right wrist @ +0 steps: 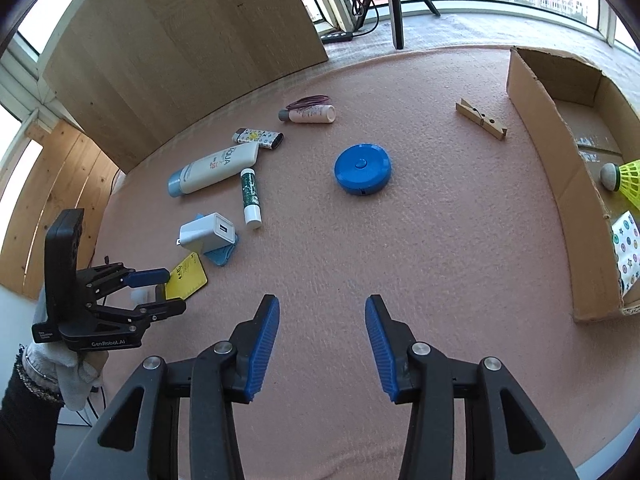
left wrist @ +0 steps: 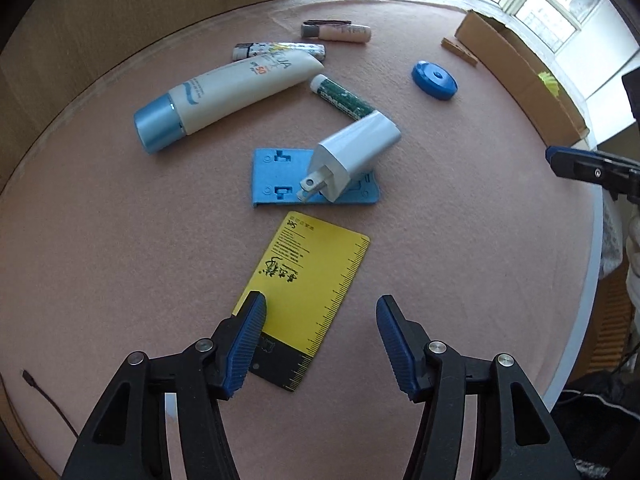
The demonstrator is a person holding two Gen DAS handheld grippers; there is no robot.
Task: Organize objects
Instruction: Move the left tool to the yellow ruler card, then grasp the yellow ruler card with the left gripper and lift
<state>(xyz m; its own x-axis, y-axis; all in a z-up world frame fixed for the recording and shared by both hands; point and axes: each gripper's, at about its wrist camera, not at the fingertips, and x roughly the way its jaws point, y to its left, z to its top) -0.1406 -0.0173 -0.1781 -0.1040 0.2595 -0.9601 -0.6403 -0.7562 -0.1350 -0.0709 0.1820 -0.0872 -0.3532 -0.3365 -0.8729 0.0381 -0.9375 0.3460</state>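
Observation:
My left gripper is open over the near end of a yellow ruler card; its left finger overlaps the card's edge. Beyond lie a white charger on a blue plastic card, a sunscreen tube, a green lip balm, a patterned lighter, a small pink bottle and a blue tape measure. My right gripper is open and empty over bare mat, the tape measure ahead of it. The left gripper shows at its left.
An open cardboard box stands at the right, holding a yellow shuttlecock and a sticker sheet. A wooden clothespin lies near it. A hair band lies by the pink bottle. A wooden board stands behind the pink mat.

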